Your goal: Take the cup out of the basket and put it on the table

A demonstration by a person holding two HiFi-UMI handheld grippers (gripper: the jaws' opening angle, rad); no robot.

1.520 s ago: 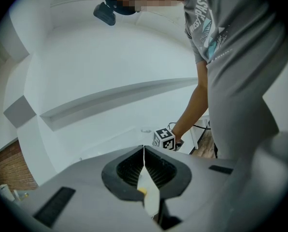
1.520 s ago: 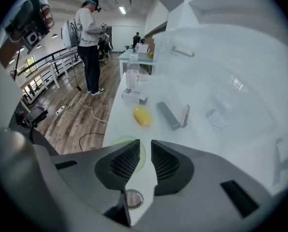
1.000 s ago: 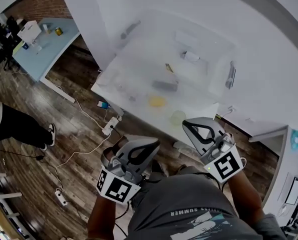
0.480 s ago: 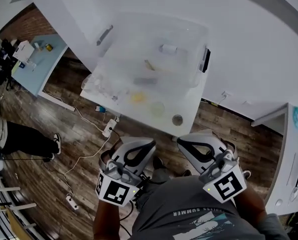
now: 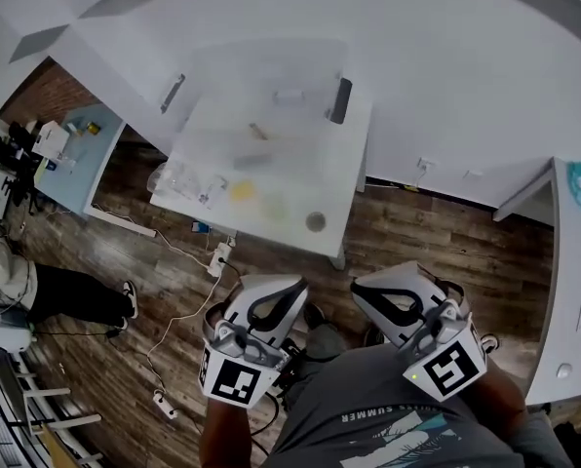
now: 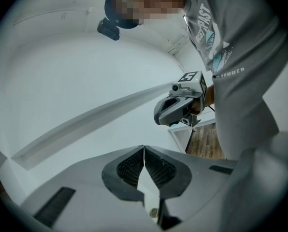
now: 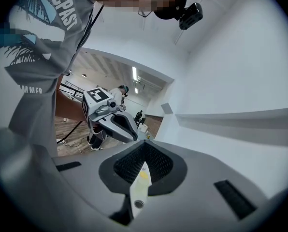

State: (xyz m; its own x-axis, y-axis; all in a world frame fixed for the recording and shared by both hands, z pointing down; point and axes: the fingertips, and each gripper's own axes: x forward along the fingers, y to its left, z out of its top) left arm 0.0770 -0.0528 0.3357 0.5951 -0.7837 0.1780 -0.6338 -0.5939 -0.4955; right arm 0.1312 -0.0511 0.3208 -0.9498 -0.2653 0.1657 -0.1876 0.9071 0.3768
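Both tongs are drawn back close to the person's grey shirt, well apart from the white rectangular table [image 5: 347,178]. The left gripper [image 5: 296,284] has its jaws pressed together with nothing between them, and so does the right gripper [image 5: 359,287]; each gripper view shows the ribbed pads meeting at the tips. The large translucent plastic basket [image 5: 213,76] with dark handles on its short ends fills the rear of the table, up against the white wall. What looks like the cup [image 5: 316,221], a small round grey thing seen from above, stands outside the basket on the bare tabletop near the front right corner, just inside the edge. A yellow blob [image 5: 242,191] and some clear items lie further left along the front. A broad strip of dark wood plank floor [image 5: 437,232] separates the table's front edge from the grippers, and it runs open to the right as far as a white counter [image 5: 563,291]. Left of the table, a white power strip [image 5: 217,256] and trailing cables cross the floor.
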